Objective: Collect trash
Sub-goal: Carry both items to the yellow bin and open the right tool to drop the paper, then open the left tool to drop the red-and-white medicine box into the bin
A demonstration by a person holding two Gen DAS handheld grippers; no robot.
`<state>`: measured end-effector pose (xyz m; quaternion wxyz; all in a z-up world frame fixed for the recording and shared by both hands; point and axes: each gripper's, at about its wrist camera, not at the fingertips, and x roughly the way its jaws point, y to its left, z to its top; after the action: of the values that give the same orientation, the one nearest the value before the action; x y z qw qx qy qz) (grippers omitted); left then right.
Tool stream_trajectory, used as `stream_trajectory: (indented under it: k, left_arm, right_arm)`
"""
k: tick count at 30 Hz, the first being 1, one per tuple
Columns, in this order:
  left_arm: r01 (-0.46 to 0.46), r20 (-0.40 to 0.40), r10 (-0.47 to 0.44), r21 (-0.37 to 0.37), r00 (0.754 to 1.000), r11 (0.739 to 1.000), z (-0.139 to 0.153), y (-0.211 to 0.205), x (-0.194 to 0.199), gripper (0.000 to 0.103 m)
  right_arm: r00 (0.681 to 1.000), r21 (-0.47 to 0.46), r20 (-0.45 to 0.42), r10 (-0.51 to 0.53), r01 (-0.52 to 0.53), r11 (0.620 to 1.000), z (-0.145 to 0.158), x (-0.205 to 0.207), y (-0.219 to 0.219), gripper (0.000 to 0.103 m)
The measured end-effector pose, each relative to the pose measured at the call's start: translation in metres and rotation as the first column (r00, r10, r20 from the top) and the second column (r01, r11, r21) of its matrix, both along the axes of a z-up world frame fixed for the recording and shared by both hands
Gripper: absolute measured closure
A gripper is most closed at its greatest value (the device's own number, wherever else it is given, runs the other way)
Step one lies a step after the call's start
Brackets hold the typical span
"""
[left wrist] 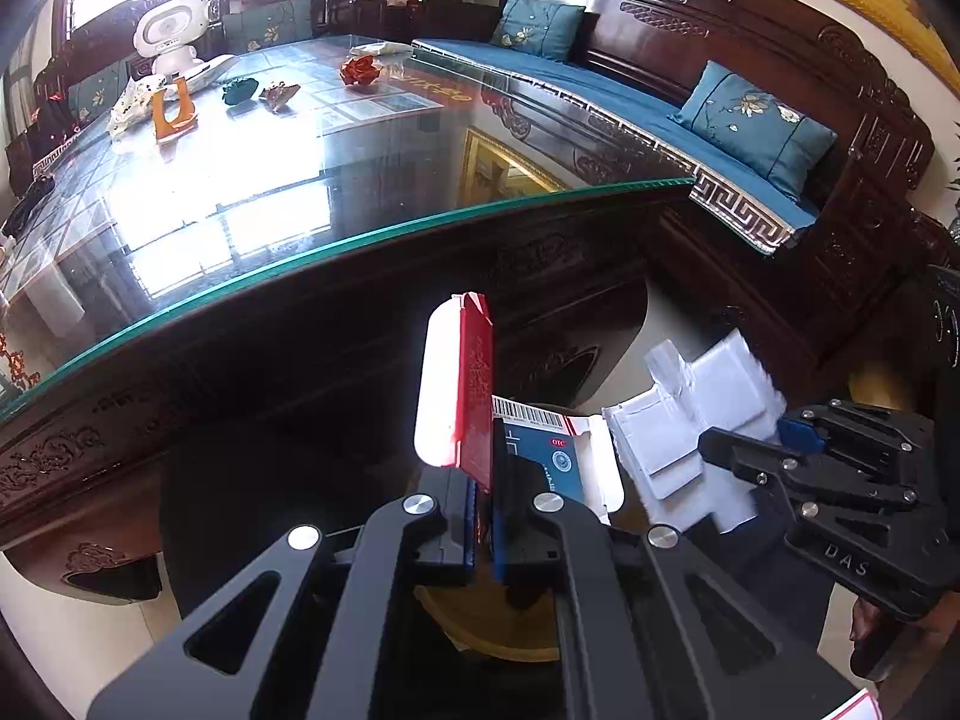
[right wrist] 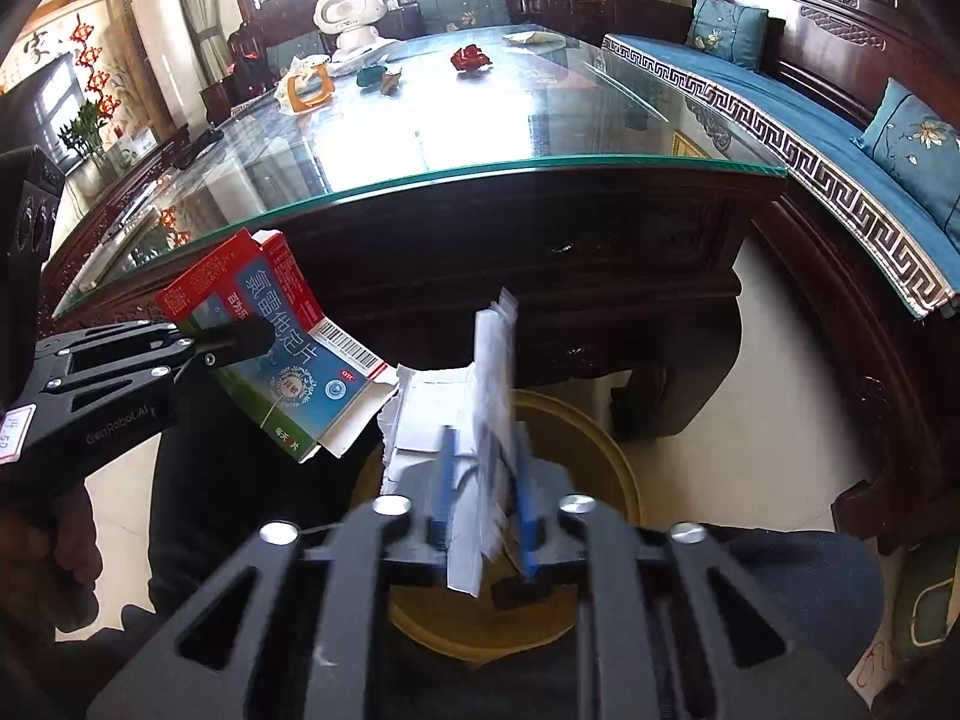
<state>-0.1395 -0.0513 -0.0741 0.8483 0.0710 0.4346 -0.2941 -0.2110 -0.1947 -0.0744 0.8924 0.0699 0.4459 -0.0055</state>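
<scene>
The left claw (left wrist: pixel 483 516) is clamped tight on a flattened medicine box (right wrist: pixel 282 354), kept out over a round yellow bin (right wrist: pixel 606 456) on the floor just near the worktop (right wrist: pixel 480 138). The right claw (right wrist: pixel 483 510) is parted, with white crumpled paper (right wrist: pixel 489 420) loose between its blue pads, apparently for dropping into the bin. More scraps are left far on the worktop, among them a red wrapper (right wrist: pixel 471 57)

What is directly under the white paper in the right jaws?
Under the white paper is a round yellow bin, seen through the parted jaws of the right gripper. The paper and gripper hide most of its inside, so its contents cannot be seen.
</scene>
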Motion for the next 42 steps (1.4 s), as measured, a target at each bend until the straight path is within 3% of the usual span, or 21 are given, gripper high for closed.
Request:
stream_trajectory:
  k: [2,12,28,31,33,34,42]
  left_arm:
    - [0.003,0.001,-0.003,0.002,1.000,1.000,0.000,-0.002,0.000,0.099]
    - [0.028,-0.013,-0.028,0.001,1.000,1.000,-0.001,-0.007,0.002,0.099]
    - [0.166,-0.045,-0.165,0.017,0.985,0.986,-0.007,-0.044,-0.014,0.098]
    - [0.183,-0.048,-0.182,0.019,0.982,0.983,-0.008,-0.049,-0.016,0.095]
    - [0.193,-0.045,-0.192,0.021,0.980,0.981,-0.009,-0.050,-0.018,0.078]
    - [0.195,-0.043,-0.194,0.022,0.980,0.981,-0.009,-0.051,-0.019,0.076]
    - [0.194,-0.048,-0.193,0.016,0.980,0.981,-0.009,-0.051,-0.017,0.076]
  right_arm:
    - [1.000,-0.017,0.001,0.004,-0.004,1.000,0.000,-0.001,0.001,0.061]
    - [0.995,-0.003,0.084,-0.050,0.051,0.999,0.021,-0.006,-0.019,0.061]
    - [0.992,0.014,0.102,-0.079,0.078,0.997,0.026,-0.002,-0.037,0.061]
    - [0.990,0.015,0.110,-0.087,0.085,0.996,0.029,0.000,-0.041,0.060]
    - [0.989,0.011,0.116,-0.091,0.091,0.996,0.031,0.000,-0.042,0.060]
    - [0.989,0.014,0.117,-0.093,0.092,0.996,0.032,0.001,-0.043,0.060]
    - [0.989,0.020,0.121,-0.085,0.083,0.996,0.034,0.005,-0.039,0.060]
